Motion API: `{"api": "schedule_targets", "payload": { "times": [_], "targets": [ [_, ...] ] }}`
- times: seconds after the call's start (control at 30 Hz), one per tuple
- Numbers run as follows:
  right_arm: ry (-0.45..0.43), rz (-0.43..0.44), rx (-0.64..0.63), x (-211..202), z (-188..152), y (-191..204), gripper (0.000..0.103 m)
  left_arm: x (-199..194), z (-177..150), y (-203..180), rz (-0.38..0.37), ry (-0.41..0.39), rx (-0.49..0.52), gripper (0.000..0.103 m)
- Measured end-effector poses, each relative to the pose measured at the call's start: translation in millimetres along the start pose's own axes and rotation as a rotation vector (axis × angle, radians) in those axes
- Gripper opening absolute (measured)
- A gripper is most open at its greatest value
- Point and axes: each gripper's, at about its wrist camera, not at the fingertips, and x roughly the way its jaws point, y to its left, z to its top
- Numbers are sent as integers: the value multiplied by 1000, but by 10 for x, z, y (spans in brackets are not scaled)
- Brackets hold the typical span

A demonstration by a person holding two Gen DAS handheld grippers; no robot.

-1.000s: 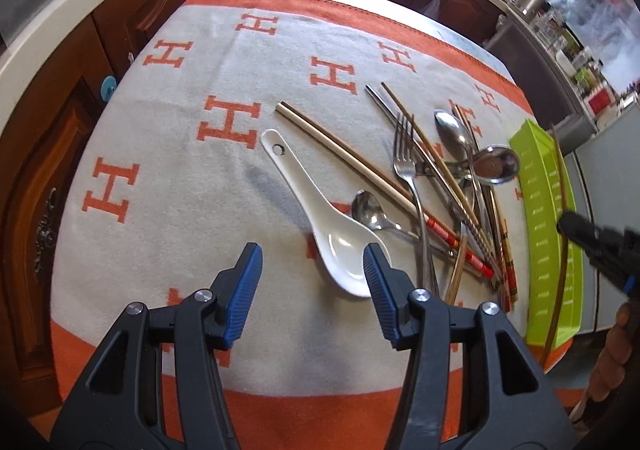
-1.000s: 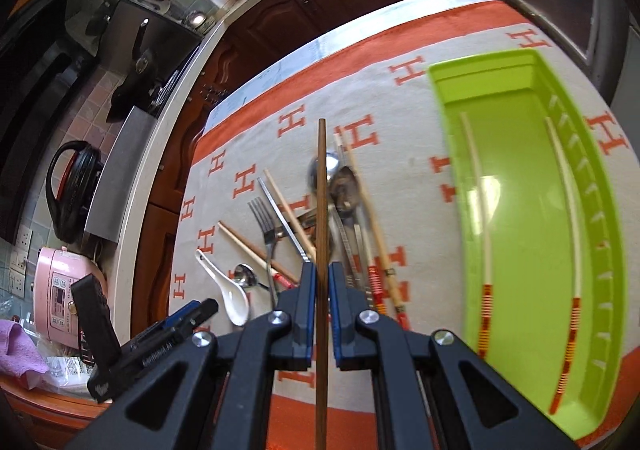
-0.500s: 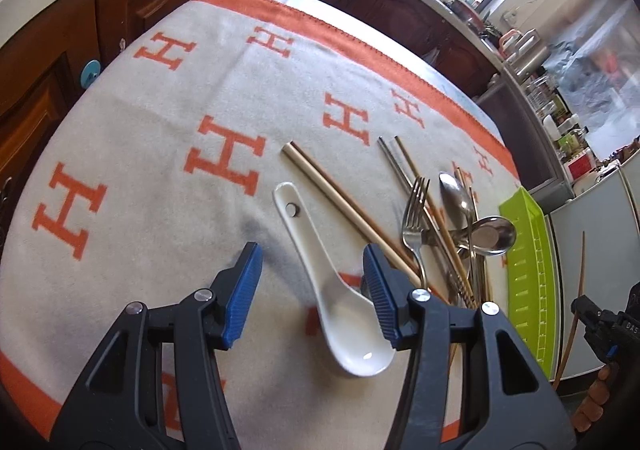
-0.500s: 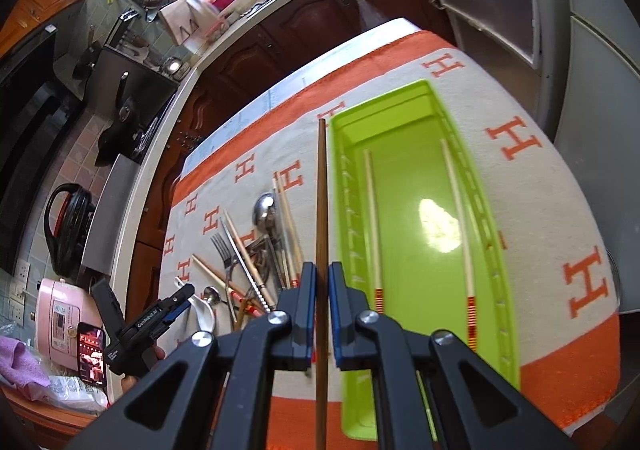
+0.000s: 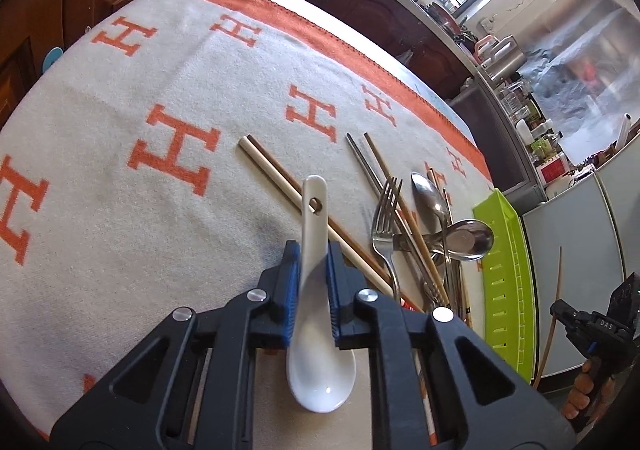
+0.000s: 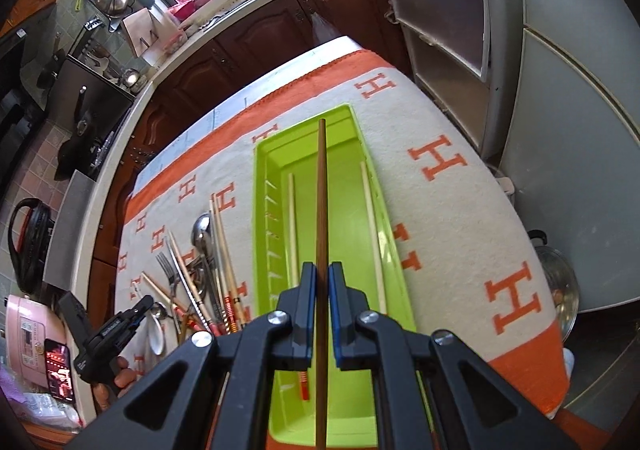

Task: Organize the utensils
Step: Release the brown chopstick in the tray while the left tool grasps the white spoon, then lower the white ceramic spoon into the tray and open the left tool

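The green tray (image 6: 394, 250) lies on the blanket-covered table (image 6: 460, 209) and already holds two pale chopsticks (image 6: 293, 226), one along each long side. Over the tray's middle, the right tongs (image 6: 321, 314) are clamped on a dark brown chopstick (image 6: 321, 189), lined up with its length and not yet laid down. Just beside the tray, on the side away from the fridge, most of the work remains: a heap of a fork (image 5: 383, 226), metal spoons (image 5: 468, 240) and more chopsticks (image 5: 276, 173). Farther from the tray, the left tongs (image 5: 314, 290) have just been closing, and their blue pads now pinch the neck of a white ceramic spoon (image 5: 320, 350). So three sticks are handled, and the rest is unsorted.
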Motion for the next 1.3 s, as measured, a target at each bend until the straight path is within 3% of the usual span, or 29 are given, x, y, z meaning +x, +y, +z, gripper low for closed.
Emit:
{"api": "schedule_targets", "payload": {
  "times": [0.2, 0.43, 0.73, 0.93, 1.03, 1.3],
  "targets": [
    [13, -154, -98, 232, 107, 84, 6, -76, 4, -151, 18, 35, 32, 4],
    [25, -219, -163, 477, 220, 116, 6, -304, -34, -739, 12, 46, 194, 4],
    [65, -223, -220, 777, 296, 83, 7, -447, -92, -1842, -132, 110, 372, 4],
    [27, -125, -129, 527, 262, -32, 19, -165, -208, -2606, -160, 175, 459, 4],
    [-19, -93, -88, 317, 218, -107, 21, 125, -330, -2902, -141, 227, 504, 4],
    [-59, -59, -24, 21, 29, -248, 21, 879, -768, -3214, 2, 340, 628, 4]
  ]
}}
